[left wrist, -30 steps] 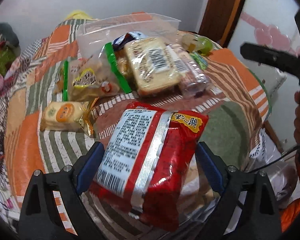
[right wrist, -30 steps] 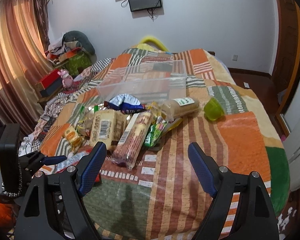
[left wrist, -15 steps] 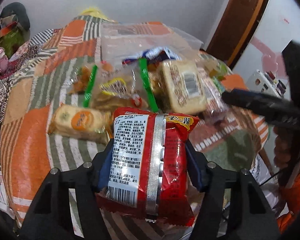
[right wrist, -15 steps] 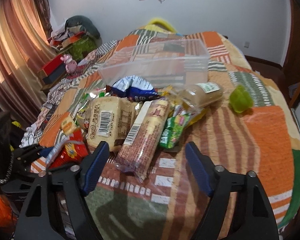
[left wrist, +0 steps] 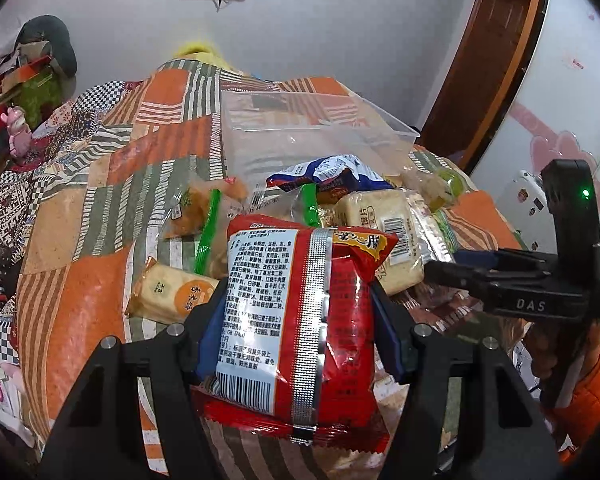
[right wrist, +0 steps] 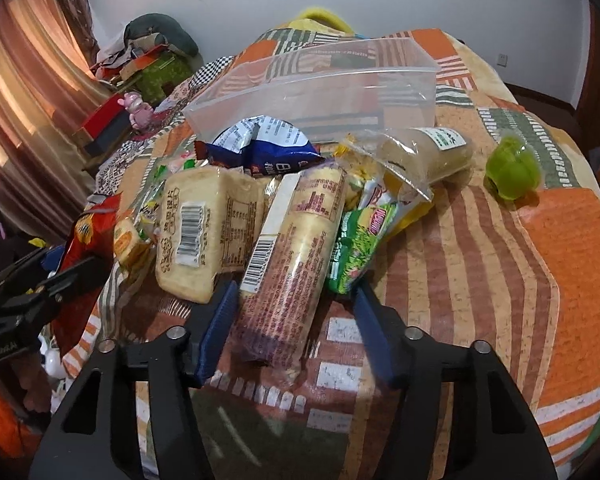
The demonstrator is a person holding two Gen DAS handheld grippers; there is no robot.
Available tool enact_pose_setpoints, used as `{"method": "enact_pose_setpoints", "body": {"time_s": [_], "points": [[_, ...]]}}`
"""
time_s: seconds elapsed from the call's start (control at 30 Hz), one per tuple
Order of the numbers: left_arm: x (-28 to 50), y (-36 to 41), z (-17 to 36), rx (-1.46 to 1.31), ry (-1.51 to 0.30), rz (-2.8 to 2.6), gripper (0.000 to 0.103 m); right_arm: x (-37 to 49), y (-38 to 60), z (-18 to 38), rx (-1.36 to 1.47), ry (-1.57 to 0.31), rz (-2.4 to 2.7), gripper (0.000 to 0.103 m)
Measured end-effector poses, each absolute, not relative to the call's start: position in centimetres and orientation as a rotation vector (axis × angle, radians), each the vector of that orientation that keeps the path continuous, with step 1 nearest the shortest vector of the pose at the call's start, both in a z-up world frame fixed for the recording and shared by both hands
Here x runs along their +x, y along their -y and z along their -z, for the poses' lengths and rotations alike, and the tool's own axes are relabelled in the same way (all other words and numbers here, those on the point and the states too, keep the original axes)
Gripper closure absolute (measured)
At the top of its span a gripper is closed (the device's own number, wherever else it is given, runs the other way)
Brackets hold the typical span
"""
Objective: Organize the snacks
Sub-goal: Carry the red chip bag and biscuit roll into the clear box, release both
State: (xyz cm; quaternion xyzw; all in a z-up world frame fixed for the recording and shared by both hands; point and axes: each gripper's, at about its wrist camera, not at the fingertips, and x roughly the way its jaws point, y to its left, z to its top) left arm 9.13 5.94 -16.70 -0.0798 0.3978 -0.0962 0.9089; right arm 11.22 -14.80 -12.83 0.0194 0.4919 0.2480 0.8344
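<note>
**A:** What does your left wrist camera give you?

**B:** Your left gripper [left wrist: 296, 330] is clamped on the red snack packet [left wrist: 300, 320]. Both blue pads press into its sides, and the packet stands up between the fingers, barcode end nearest the camera, lifted off the patchwork blanket [left wrist: 80, 300]. Beyond it you see the round orange-label cracker pack [left wrist: 172, 294], the green-striped bag [left wrist: 212, 220] and the pale bread pack [left wrist: 384, 236]. The clear plastic bin [left wrist: 312, 136] sits behind the heap. Your right gripper [left wrist: 452, 266] reaches in from the right edge, side-on to the lens.

**A:** And the right wrist camera?

**B:** Your right gripper [right wrist: 294, 322] has just been closing around the long cracker sleeve [right wrist: 292, 256]. The sleeve's near end lies between the two pads. The left pad sits at its edge, while a gap shows at the right pad, so you have no grip there. The bread pack [right wrist: 204, 228] lies just left of the sleeve, the green wrapper [right wrist: 360, 240] just right. The blue bag [right wrist: 260, 148] and the clear bin [right wrist: 320, 88] lie farther back. The green jelly cup [right wrist: 510, 168] rests well apart on the right. At the left edge your left gripper [right wrist: 66, 266] holds the red packet [right wrist: 90, 236].
</note>
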Motion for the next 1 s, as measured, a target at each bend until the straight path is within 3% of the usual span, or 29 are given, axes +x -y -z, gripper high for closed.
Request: {"method": "enact_pose_setpoints", "body": {"time_s": [0.33, 0.43, 1.0], "points": [[9.1, -6.4, 16.3, -0.177, -0.798, 0.167, 0.040, 10.9, 14.4, 12.6, 0.047, -1.039, -0.542, 0.068], [9.0, -6.4, 15.7, -0.178, -0.782, 0.159, 0.040, 10.6, 14.9, 12.0, 0.055, -1.023, -0.540, 0.081], [10.2, -4.7, 11.7, -0.154, -0.678, 0.145, 0.040, 10.3, 16.1, 7.5, 0.025, -0.837, -0.512, 0.082]]}}
